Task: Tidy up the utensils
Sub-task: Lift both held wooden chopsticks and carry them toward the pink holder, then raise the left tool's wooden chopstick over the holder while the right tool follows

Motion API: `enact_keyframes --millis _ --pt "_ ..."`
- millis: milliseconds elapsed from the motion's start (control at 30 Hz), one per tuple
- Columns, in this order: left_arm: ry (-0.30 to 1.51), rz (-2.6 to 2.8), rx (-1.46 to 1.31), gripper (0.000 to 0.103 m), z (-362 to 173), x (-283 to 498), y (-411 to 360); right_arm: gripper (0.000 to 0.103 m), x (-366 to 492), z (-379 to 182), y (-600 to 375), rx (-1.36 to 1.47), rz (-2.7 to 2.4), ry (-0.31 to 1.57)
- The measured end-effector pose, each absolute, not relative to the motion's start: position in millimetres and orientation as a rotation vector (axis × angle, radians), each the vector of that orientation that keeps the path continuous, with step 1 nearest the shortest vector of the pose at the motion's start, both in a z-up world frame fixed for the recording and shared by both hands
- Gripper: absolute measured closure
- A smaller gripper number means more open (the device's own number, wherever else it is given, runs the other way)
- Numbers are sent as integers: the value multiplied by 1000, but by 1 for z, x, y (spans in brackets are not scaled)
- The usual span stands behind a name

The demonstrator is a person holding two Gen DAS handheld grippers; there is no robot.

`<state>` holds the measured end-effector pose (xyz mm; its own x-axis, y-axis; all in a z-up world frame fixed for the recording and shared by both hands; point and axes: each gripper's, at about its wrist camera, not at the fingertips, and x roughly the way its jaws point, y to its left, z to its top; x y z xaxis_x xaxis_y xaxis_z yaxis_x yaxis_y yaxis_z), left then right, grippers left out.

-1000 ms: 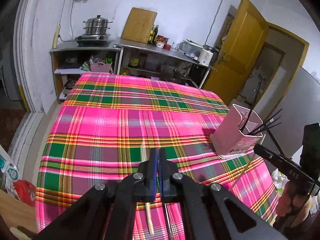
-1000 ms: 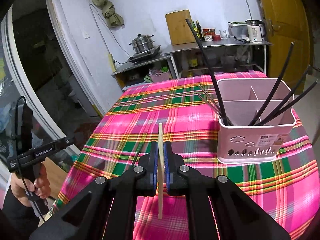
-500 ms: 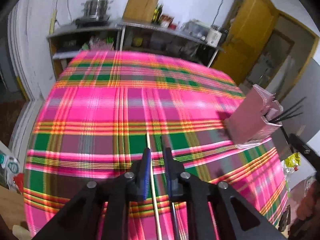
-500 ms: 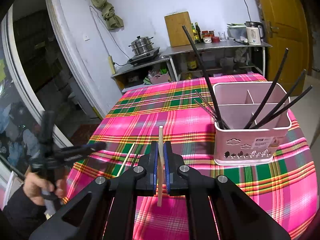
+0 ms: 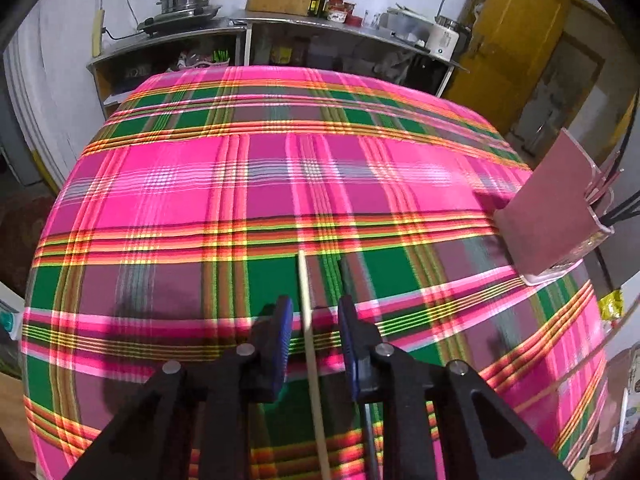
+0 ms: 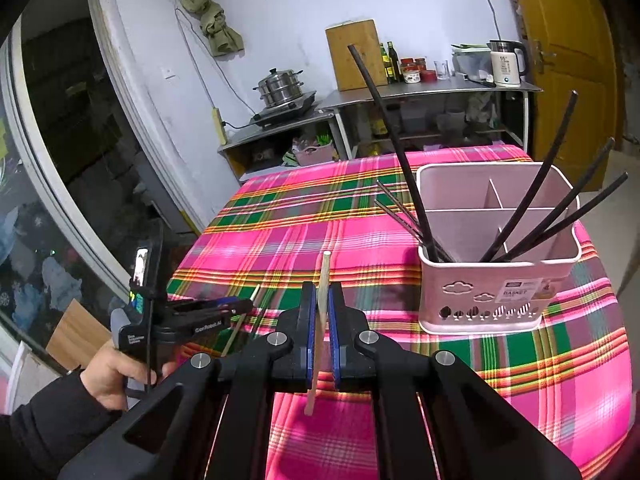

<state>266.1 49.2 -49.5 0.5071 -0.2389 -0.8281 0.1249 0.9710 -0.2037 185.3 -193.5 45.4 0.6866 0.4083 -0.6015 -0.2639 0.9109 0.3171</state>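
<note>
Your left gripper (image 5: pixel 312 316) is lined up over the pale wooden chopstick (image 5: pixel 310 332) lying on the pink-and-green plaid tablecloth (image 5: pixel 180 200), so the step in hand looks like a pickup. Come down until both blue pads straddle the stick evenly, then close slowly; a thin round stick tends to roll out if one pad reaches it first. A thin dark chopstick (image 5: pixel 370 440) lies just to the right on the cloth — keep the right-hand pad between the two so you take only the pale one.

The left fingers are spread apart, with the stick running up the gap and touching neither pad as far as you can see. Whether the tips are on the cloth yet is unclear.

Your right gripper (image 6: pixel 322 328) has its fingers pressed in on a second pale wooden chopstick (image 6: pixel 320 304), pinched near its middle and standing almost upright — one end above the pads, the other hanging below. Keep that grip firm while the left works.

The pink plastic divided utensil basket (image 6: pixel 496 304) stands on the cloth to the right, already holding several long black chopsticks (image 6: pixel 540 208) leaning outward; steer clear of those when you carry sticks over.
</note>
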Motion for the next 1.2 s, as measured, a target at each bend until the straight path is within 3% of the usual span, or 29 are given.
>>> enact_keyframes --millis 433,467,567,633,1200 --pt "1042 -224 3 80 -63 284 13 97 190 45 -192 215 382 725" --pt "1045 -222 17 81 -63 286 10 97 190 45 -192 215 382 725" --pt "1060 -219 53 97 -63 290 4 97 190 45 -192 215 382 724" --pt "1070 -240 23 98 -58 291 5 97 190 45 -193 216 380 726" --pt "791 -353 -42 99 92 228 8 97 166 69 -212 221 345 663"
